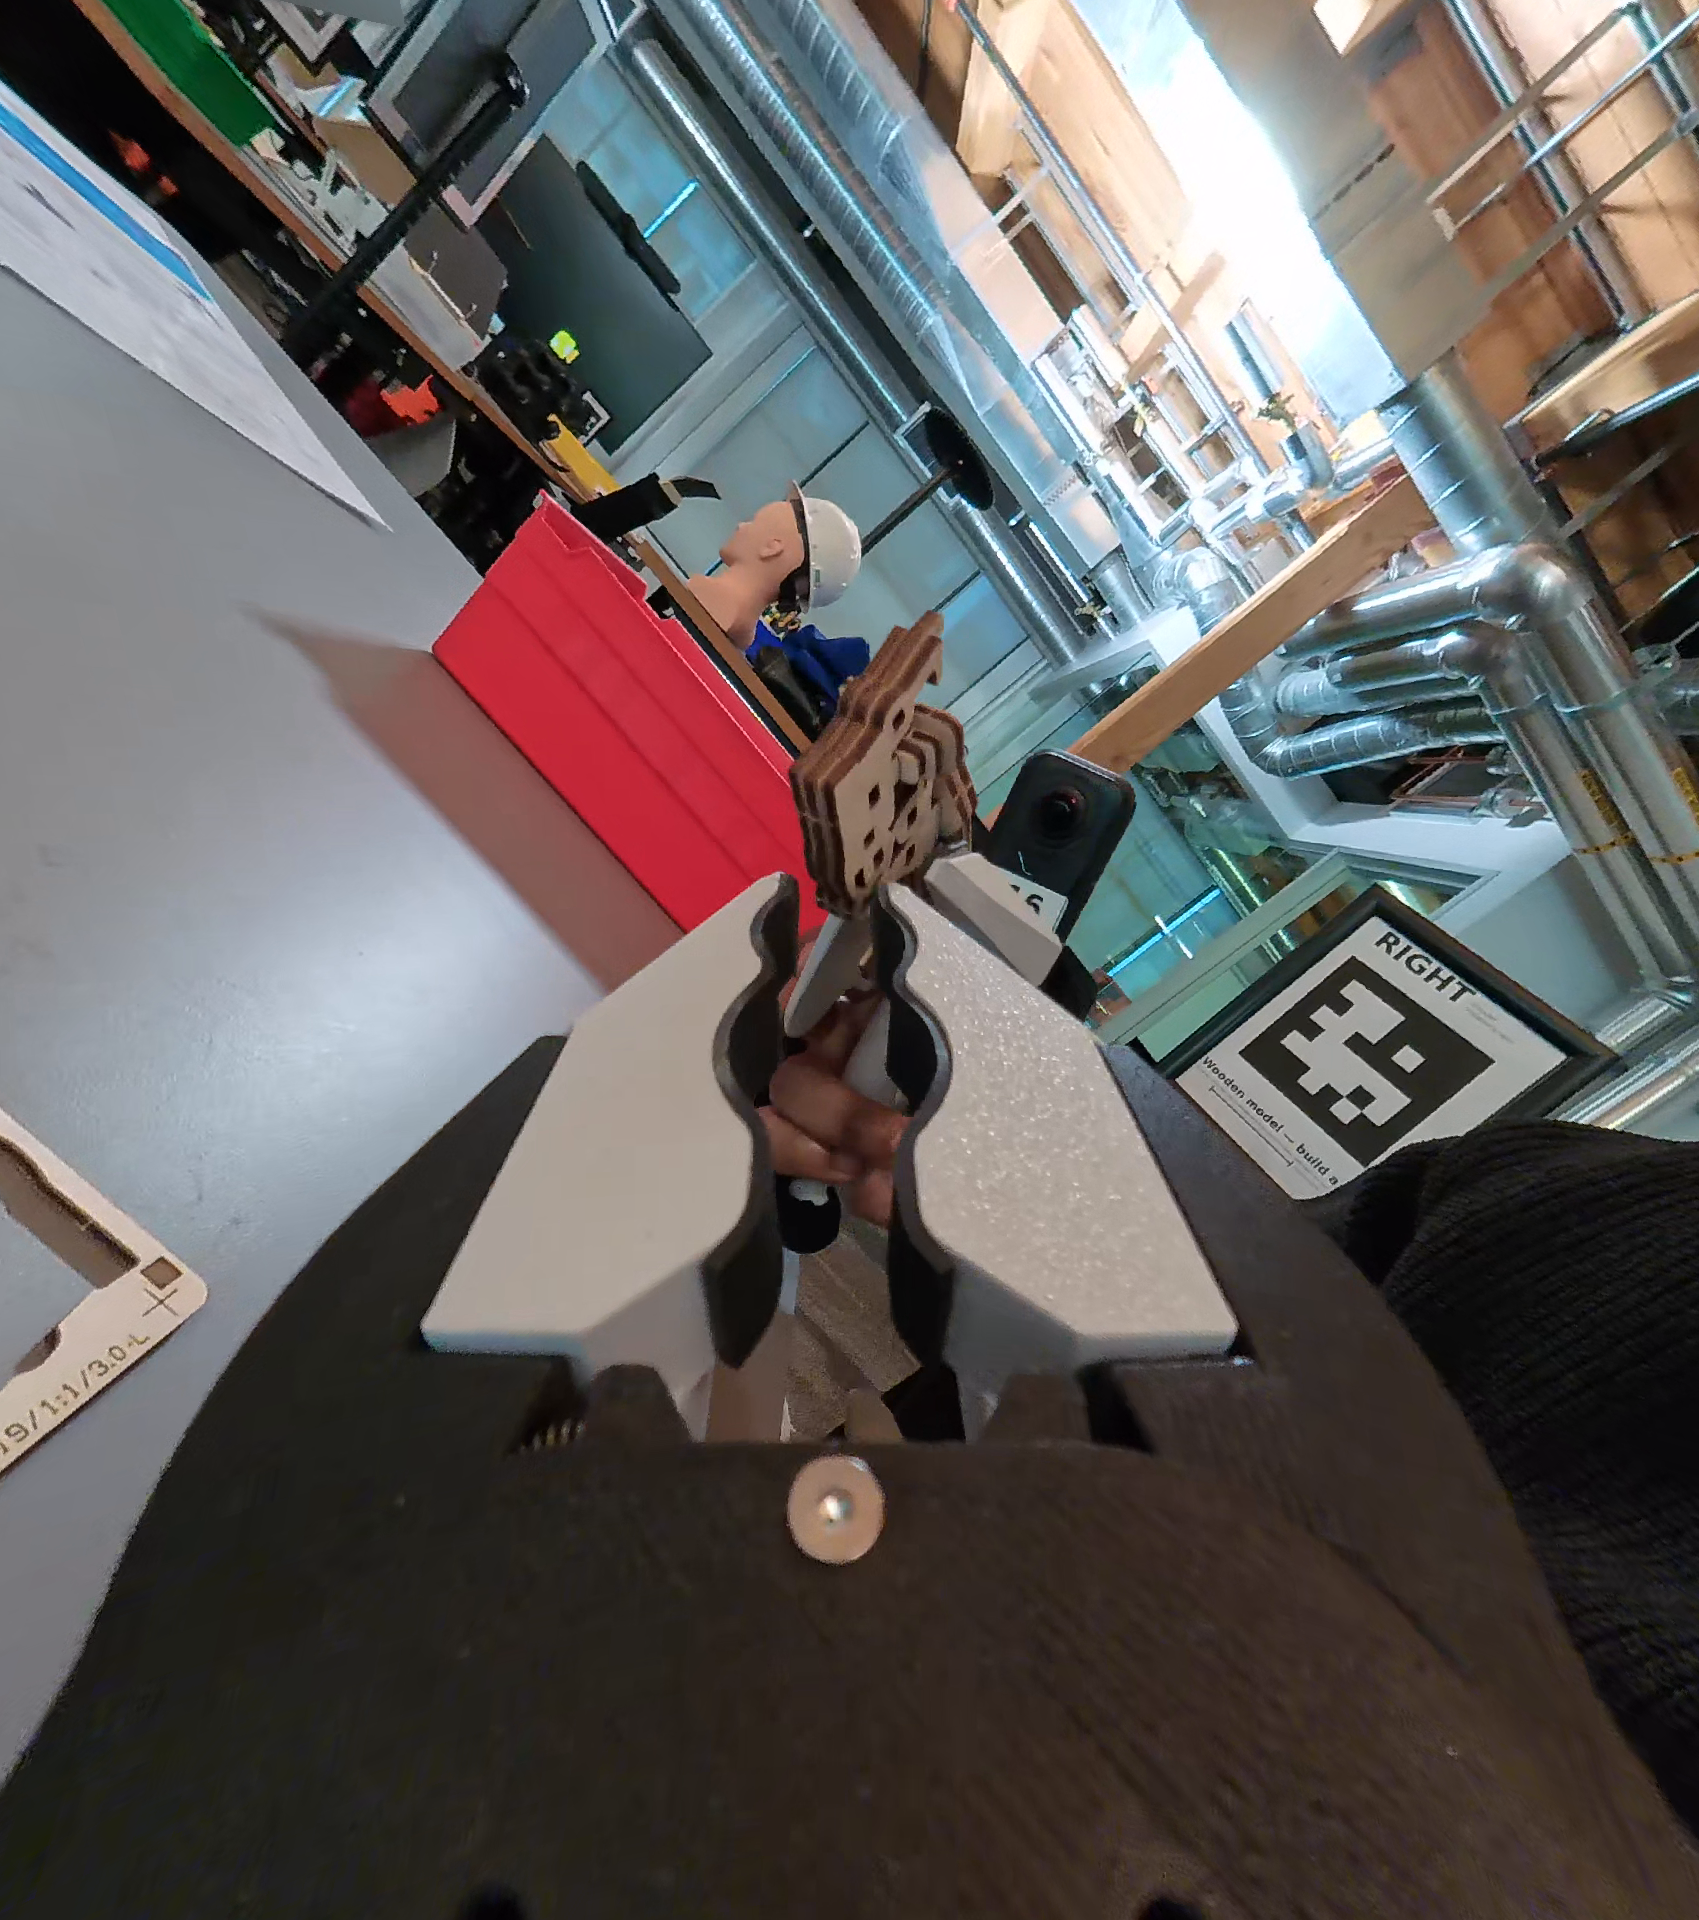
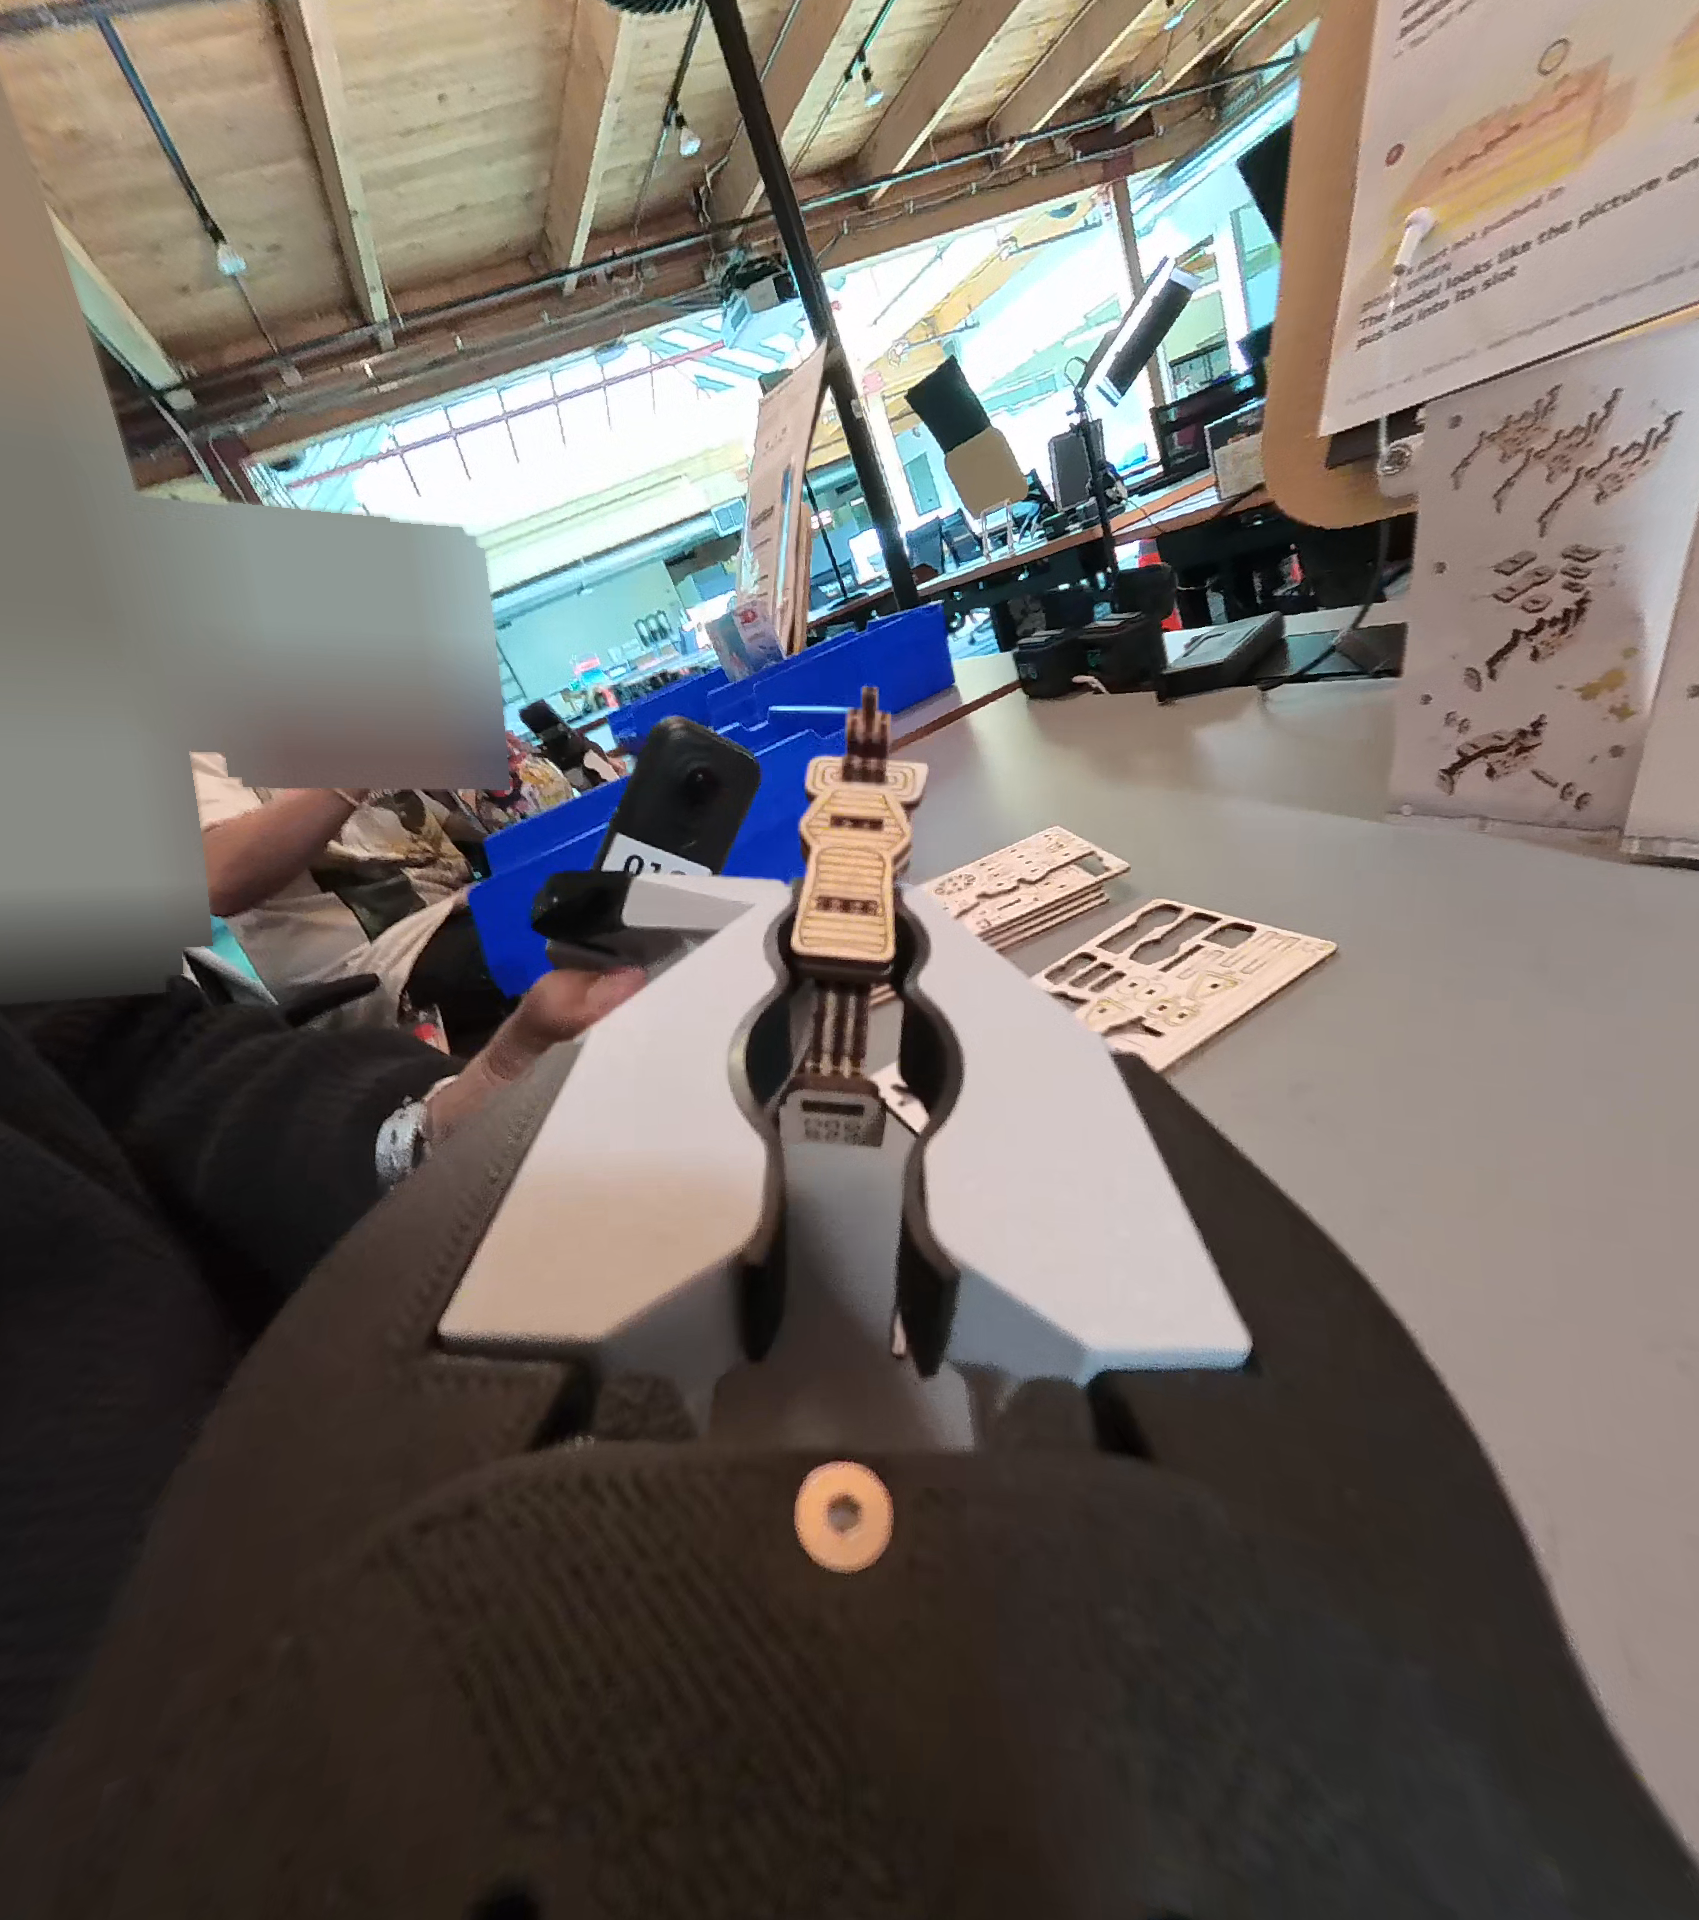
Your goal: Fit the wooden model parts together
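Observation:
The wooden model (image 2: 850, 873) is a stack of brown ribs with a pale engraved deck piece on top. My right gripper (image 2: 850, 914) is shut on it and holds it up above the grey table (image 2: 1344, 1143). In the left wrist view the model (image 1: 876, 769) stands side-on. My left gripper (image 1: 837, 899) has its jaws nearly together, with the model's lower end between the tips. The right gripper's grey finger (image 1: 990, 904) shows just behind it. The left gripper's finger (image 2: 689, 899) comes in from the left in the right wrist view, its tip hidden.
Punched-out wooden part sheets (image 2: 1188, 977) and a small stack (image 2: 1032, 883) lie on the table; another sheet frame (image 1: 24, 1299) lies to the left. A red bin (image 1: 616, 707), blue bins (image 2: 824, 665), a marker sign (image 1: 1344, 1049) and instruction pages (image 2: 1551, 571) stand around. The grippers are tip to tip, or close to it.

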`<state>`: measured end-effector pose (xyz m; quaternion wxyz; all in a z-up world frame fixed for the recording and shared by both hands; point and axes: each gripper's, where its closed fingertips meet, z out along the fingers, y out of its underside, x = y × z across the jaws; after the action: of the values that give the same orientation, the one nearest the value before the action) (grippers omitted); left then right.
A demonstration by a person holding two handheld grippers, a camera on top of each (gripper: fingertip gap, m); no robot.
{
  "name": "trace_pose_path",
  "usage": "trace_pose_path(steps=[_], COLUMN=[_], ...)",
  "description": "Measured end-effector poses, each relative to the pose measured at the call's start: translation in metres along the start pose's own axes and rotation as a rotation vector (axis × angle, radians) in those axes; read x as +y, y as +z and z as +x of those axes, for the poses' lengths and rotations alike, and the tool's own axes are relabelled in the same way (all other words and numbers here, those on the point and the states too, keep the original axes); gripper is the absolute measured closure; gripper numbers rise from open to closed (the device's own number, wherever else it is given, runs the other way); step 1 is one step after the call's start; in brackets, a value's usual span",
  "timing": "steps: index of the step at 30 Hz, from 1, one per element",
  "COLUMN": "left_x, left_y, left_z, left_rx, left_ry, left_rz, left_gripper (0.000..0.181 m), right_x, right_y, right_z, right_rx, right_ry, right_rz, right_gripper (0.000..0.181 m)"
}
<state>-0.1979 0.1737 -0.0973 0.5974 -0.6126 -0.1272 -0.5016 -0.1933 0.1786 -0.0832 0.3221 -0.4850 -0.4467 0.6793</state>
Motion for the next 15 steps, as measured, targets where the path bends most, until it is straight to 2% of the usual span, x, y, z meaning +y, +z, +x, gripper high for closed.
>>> trace_pose_path(steps=[9,12,15], left_x=[-0.002,-0.002,-0.003], left_y=[-0.004,-0.004,-0.005], left_z=[-0.001,0.001,0.004], left_rx=[0.015,0.028,0.046], left_ry=[-0.053,-0.061,-0.062], left_rz=[0.022,0.029,0.034], left_gripper=[0.158,0.157,0.157], right_x=[0.007,0.007,0.006], right_y=[0.008,0.008,0.008], right_z=[-0.009,-0.011,-0.013], right_rx=[0.107,0.119,0.106], right_ry=[-0.412,-0.485,-0.466], right_rz=[-0.061,-0.059,-0.047], right_gripper=[0.168,0.168,0.168])
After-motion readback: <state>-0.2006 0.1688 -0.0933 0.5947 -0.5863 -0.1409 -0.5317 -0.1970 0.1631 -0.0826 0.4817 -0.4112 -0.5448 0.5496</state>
